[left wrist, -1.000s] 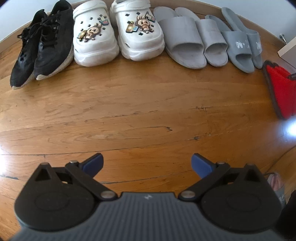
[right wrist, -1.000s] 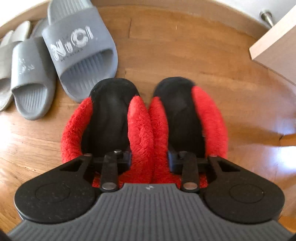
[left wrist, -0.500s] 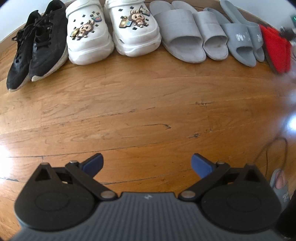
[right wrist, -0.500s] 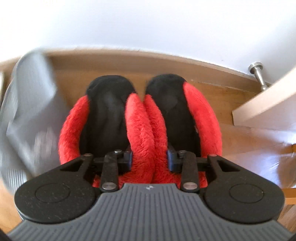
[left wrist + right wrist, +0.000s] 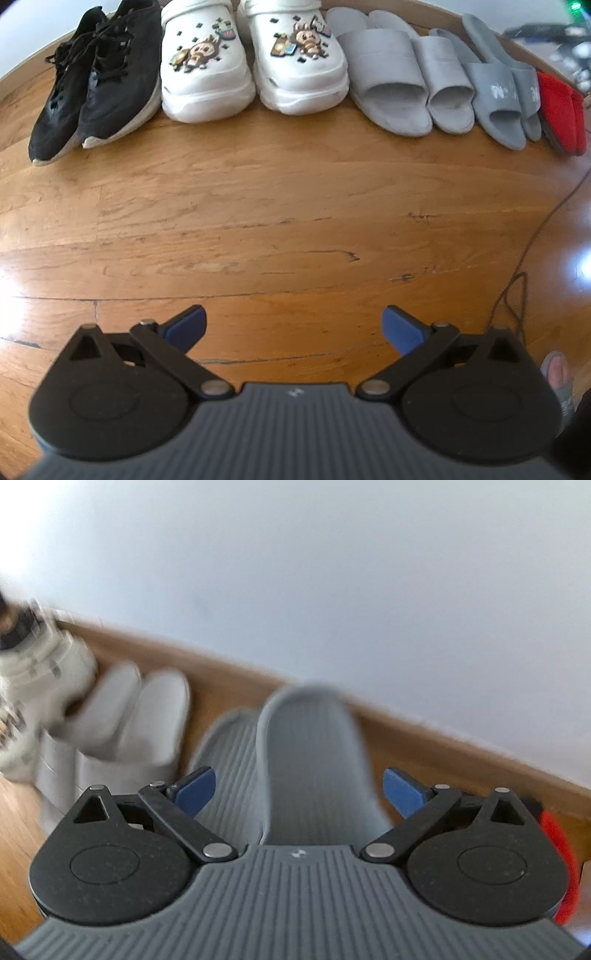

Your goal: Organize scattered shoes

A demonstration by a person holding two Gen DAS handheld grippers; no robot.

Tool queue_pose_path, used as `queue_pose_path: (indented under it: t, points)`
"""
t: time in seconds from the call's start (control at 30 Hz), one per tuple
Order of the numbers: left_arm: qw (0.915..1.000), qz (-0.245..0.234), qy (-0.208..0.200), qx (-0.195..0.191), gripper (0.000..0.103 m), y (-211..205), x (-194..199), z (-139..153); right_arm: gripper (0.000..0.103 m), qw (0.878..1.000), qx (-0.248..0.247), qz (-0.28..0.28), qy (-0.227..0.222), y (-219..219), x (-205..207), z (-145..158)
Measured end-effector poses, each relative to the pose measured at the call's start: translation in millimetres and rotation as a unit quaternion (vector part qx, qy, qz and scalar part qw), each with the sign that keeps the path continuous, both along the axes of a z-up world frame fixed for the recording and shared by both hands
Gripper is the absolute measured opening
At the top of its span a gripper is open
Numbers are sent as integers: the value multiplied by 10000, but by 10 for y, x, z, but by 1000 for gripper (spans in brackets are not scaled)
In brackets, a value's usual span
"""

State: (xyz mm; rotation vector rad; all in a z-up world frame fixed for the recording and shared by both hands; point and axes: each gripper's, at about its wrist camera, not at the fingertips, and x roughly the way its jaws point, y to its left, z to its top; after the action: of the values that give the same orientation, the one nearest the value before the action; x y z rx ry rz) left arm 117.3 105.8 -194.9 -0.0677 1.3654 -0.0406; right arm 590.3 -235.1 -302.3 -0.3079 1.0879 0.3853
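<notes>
Right tool [image 5: 299,788] has dropped the red slippers [image 5: 561,110] at row end, now wide open and empty like left tool [image 5: 293,325]; swinging across could knock the grey slides [image 5: 314,760].

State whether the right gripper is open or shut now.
Open: the right gripper has its blue fingertips spread wide apart with nothing clamped between them.

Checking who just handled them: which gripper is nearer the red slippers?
Right. The right gripper, jaws open, sits just beside the red slippers, which show at its right edge. The left gripper, also open, is far back across the floor from them.
</notes>
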Motion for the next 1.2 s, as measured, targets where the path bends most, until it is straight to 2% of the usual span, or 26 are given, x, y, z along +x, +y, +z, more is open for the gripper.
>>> queue_pose_path:
  t: [0.03, 0.07, 0.1, 0.13, 0.17, 0.23, 0.27, 0.3, 0.37, 0.43, 0.47, 0.53, 0.6, 0.67, 0.8, 0.83, 0.9, 1.0, 1.07, 1.13, 1.2]
  points:
    - [10000, -21, -29, -16, 102, 1, -4, 14, 87, 9998, -180, -70, 51, 11, 8, -79]
    - [10000, -39, -52, -30, 102, 4, -7, 25, 86, 9988, -289, -342, 199, -44, 5, -233]
    - [10000, -32, -45, -28, 102, 18, -10, 22, 79, 9972, -40, -703, 246, -140, -33, -285]
    - [10000, 9, -24, -19, 102, 45, -12, 14, 74, 9964, 49, -810, 241, -174, -55, -291]
    - [10000, 49, -4, -11, 102, 71, -15, 6, 69, 9952, 85, -949, 215, -200, -98, -291]
    - [10000, 95, 14, -5, 102, 104, -17, -2, 53, 9906, 76, -1351, 177, -210, -225, -254]
    - [9999, 120, 7, -14, 102, 122, -16, 1, 38, 9845, -127, -1740, 186, -223, -292, -261]
    - [9999, 143, -5, -24, 102, 139, -16, 7, 10, 9768, -526, -2069, 187, -255, -348, -316]
    - [9998, 150, -69, -59, 102, 161, -26, 41, 11, 9731, -577, -2219, 207, -329, -389, -377]
    - [9999, 122, -100, -62, 102, 171, -44, 63, 33, 9712, -360, -2352, 118, -467, -482, -395]
    - [9999, 112, -111, -47, 102, 181, -57, 68, 39, 9711, -98, -2376, -185, -524, -571, -293]
    - [9999, 144, -93, -13, 102, 213, -65, 55, 63, 9712, 359, -2286, -564, -523, -660, -96]
    - [9998, 189, -72, -12, 102, 232, -58, 43, 69, 9720, 787, -2069, -784, -490, -879, 100]
    - [9997, 241, -64, -39, 102, 249, -44, 39, 69, 9802, 923, -1659, -572, -357, -1148, 121]
    - [9998, 183, -94, -58, 102, 247, -52, 43, 66, 9913, 665, -1136, -94, -93, -1379, -117]
    - [9998, 178, -66, -59, 102, 246, -55, 28, 58, 9933, 548, -1014, -7, -23, -1449, -212]
    - [9998, 189, -26, -40, 102, 246, -59, 5, 42, 9922, 357, -1197, -59, 81, -1414, -400]
    - [9998, 210, 26, 4, 102, 239, -30, -14, 38, 9810, 507, -1870, 45, 188, -1360, -311]
    - [9998, 204, -63, -64, 102, 219, -13, 33, 41, 9828, 536, -1765, 11, 188, -1472, -286]
    - [9997, 133, -170, -126, 102, 203, -36, 85, 48, 9863, 660, -1514, 44, 127, -1583, -274]
    - [9997, 69, -223, -118, 102, 194, -70, 105, 48, 9894, 667, -1285, -95, -13, -1776, -112]
